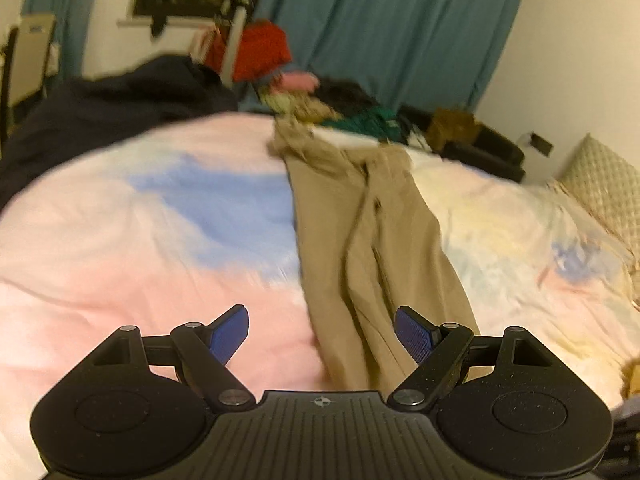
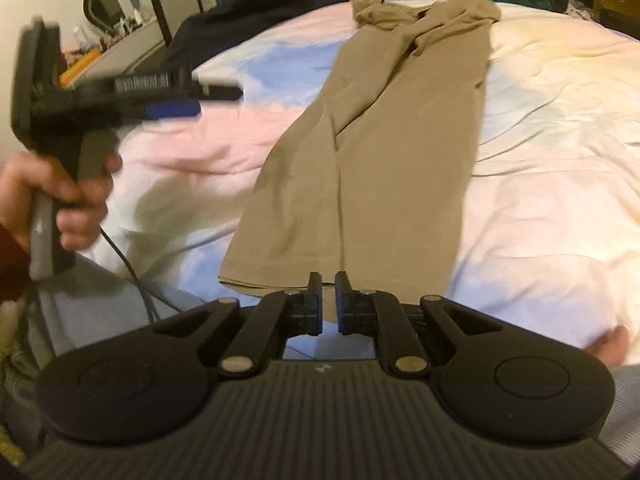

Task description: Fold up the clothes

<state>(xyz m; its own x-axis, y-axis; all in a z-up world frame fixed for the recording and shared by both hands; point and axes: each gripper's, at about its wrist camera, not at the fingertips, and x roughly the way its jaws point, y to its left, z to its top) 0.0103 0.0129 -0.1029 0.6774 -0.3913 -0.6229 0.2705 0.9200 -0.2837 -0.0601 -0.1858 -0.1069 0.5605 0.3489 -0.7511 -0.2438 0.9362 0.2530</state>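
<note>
Right gripper (image 2: 329, 300) fingers together above trousers (image 2: 372, 152)

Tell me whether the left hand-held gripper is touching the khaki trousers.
Apart. The right wrist view shows the left hand-held gripper held above the bedsheet, off to the side of the khaki trousers.

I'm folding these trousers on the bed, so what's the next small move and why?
Probably lower the open left gripper onto the trouser hem. The trousers lie flat along the bed, and the right gripper looks shut at that hem, though what it pinches is unclear.
</note>
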